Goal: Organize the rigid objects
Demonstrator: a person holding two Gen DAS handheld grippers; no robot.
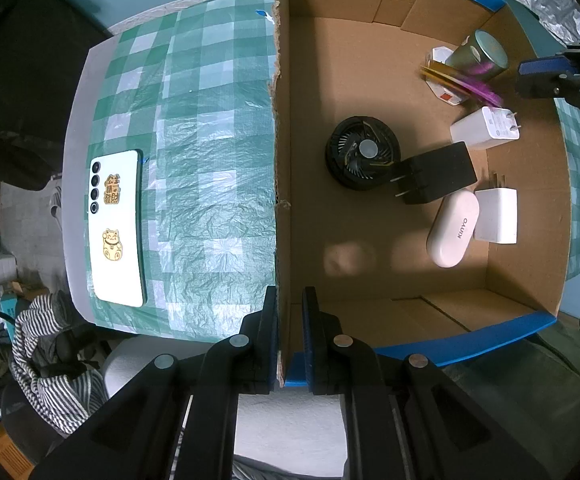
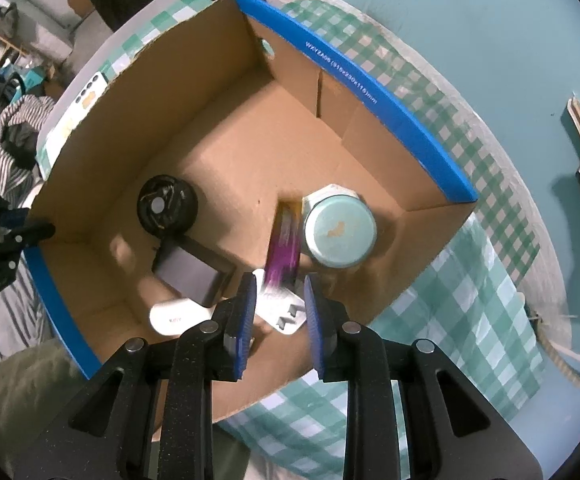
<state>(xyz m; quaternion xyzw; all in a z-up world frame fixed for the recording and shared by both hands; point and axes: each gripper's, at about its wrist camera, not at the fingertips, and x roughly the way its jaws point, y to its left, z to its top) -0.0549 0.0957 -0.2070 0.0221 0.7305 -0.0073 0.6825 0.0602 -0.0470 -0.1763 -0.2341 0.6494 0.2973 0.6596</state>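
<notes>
From my right wrist camera, much of the cardboard box [image 2: 226,148] floor is hidden behind my right gripper [image 2: 280,312]; a white charger [image 2: 286,312] shows only between the pads, and the white case [image 2: 174,316] is cut off by one finger. The purple-and-gold packet [image 2: 284,240] is blurred, so its print is unreadable. Its long axis runs from the gripper toward the far wall, and it leans against the pale blue tin [image 2: 340,230], which lies just beside it. My right fingers stand slightly apart above the packet's near end with nothing pressed between them, so the packet rests free in the box.

In the left wrist view, my left gripper [image 1: 290,320] is clamped on the box's torn wall [image 1: 280,160], one pad either side. Inside lie the black fan [image 1: 364,152], a black adapter [image 1: 436,178] touching it with its prongs toward the fan, the white case marked KINYO, and two white chargers, all crowded at one side. A white phone [image 1: 118,228] lies well apart on the green checked cloth [image 1: 210,140], its long axis parallel to the wall, cameras at the far end. Striped fabric [image 1: 50,360] is heaped beyond the table's edge.
</notes>
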